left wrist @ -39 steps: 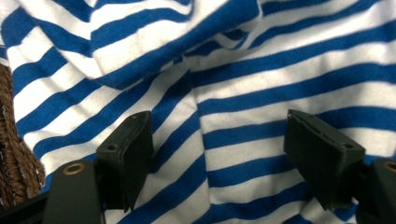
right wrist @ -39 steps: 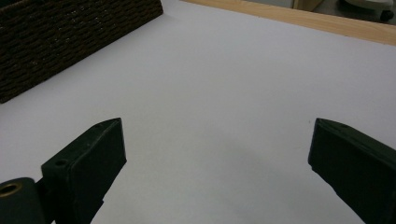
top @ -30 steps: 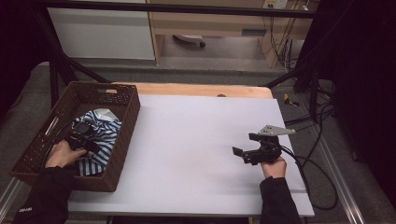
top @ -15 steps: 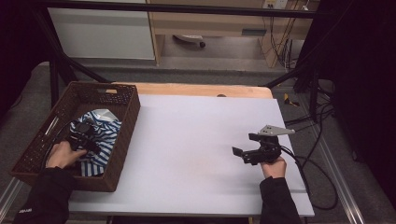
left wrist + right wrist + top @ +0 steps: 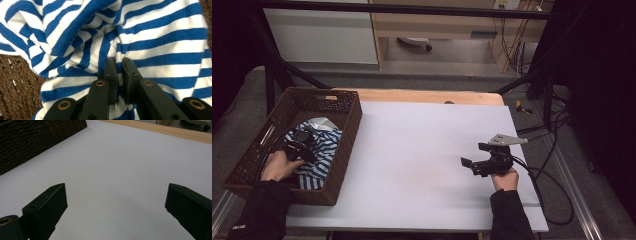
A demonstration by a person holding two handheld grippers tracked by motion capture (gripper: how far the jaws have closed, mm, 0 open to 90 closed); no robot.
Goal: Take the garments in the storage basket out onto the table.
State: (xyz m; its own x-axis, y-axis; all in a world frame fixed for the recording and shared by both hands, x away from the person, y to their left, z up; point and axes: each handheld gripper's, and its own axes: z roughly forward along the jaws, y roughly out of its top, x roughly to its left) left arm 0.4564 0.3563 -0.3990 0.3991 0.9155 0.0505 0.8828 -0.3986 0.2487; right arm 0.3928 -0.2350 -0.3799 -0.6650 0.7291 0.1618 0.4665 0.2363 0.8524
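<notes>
A: Where is the striped cloth (image 5: 319,150)?

B: In the brown wicker basket (image 5: 339,170) at the left end of the white table (image 5: 412,160). It lies bunched in the middle of the basket floor, with its long axis running roughly from the near end toward the far end, along the basket's length. Being crumpled, it points no clear way.

A: And the left gripper (image 5: 301,146)?

B: It sits down in the basket on top of the cloth, with the left hand (image 5: 279,165) behind it. Its jaws have just been closing, and they are now pinched together on a raised fold of the blue and white fabric.

A: How can you tell?

B: The left gripper view shows the left gripper (image 5: 119,65) with a ridge of striped cloth (image 5: 155,45) squeezed between the two black pads, creases fanning out from it. From the high view the pinch itself is too small to make out.

A: The other hand?

B: The right gripper (image 5: 472,165) hovers over bare table at the right, well apart from the basket, pointing left toward it. Its own view shows the jaws wide apart with nothing between them, and the basket wall (image 5: 37,140) in the far corner.
</notes>
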